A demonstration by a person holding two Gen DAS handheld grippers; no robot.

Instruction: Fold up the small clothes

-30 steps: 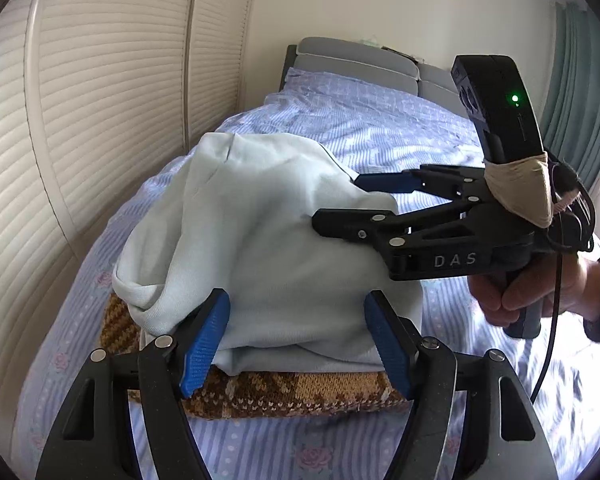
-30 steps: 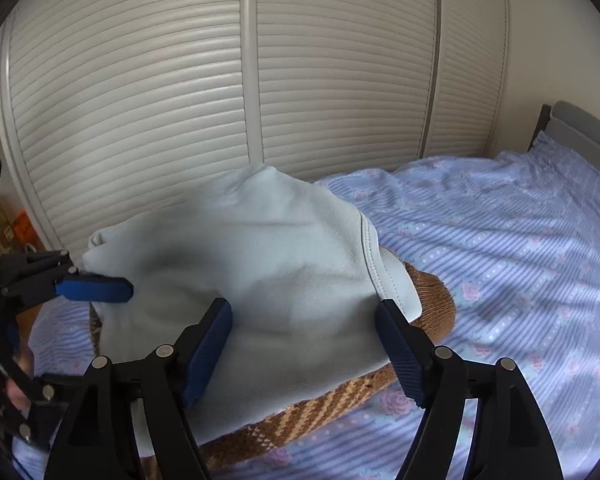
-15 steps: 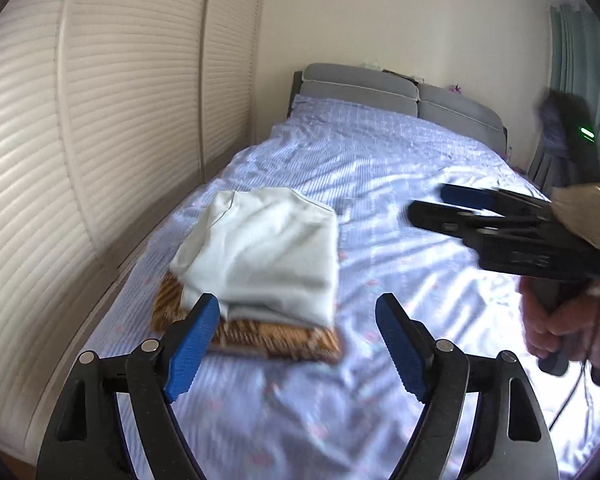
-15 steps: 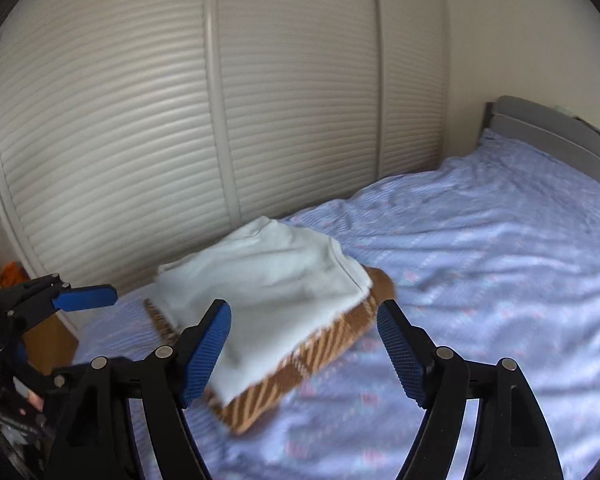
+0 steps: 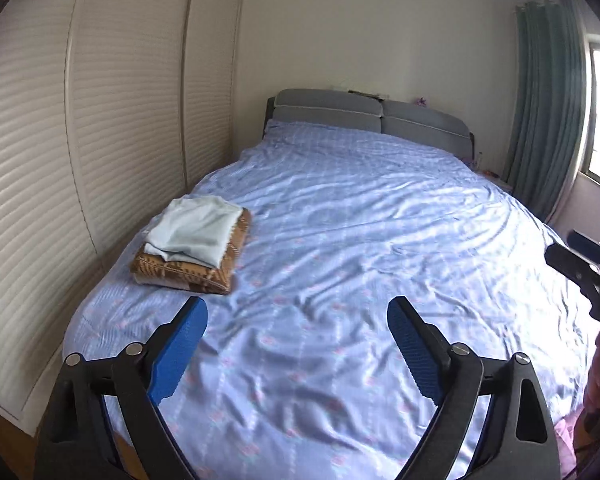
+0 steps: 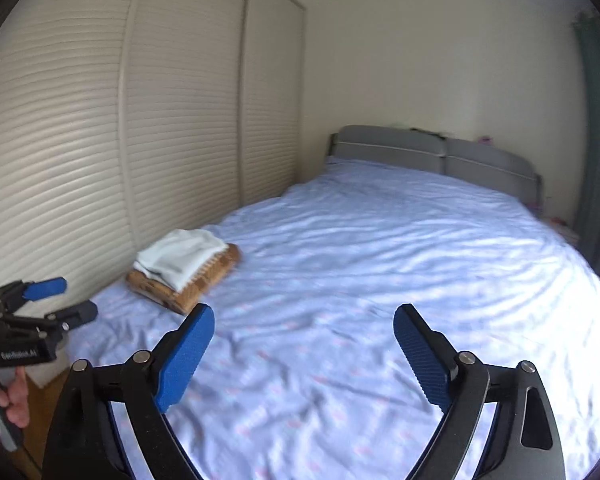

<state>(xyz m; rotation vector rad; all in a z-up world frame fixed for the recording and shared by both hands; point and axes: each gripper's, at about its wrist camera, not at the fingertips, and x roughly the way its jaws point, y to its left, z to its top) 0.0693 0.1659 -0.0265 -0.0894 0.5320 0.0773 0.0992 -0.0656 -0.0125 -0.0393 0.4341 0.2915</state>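
A folded pale blue garment [image 5: 196, 228] lies on top of a folded brown patterned garment [image 5: 192, 268] at the left side of the bed [image 5: 360, 240]. The same stack shows in the right wrist view, pale garment [image 6: 180, 256] on brown one [image 6: 204, 280]. My left gripper [image 5: 296, 344] is open and empty, well back from the stack above the bed's near end. My right gripper [image 6: 304, 352] is open and empty, also far from the stack. The left gripper also shows at the left edge of the right wrist view [image 6: 60, 300].
A slatted white wardrobe [image 5: 80, 140] runs along the bed's left side. A grey headboard [image 5: 368, 116] stands at the far end. A green curtain [image 5: 548, 112] and a window are at the right. Wooden floor [image 6: 44, 400] shows at the near left.
Both grippers have pulled back and away from the stack, which was close between the fingers a second ago. The pale garment now lies flat and folded on the brown one.
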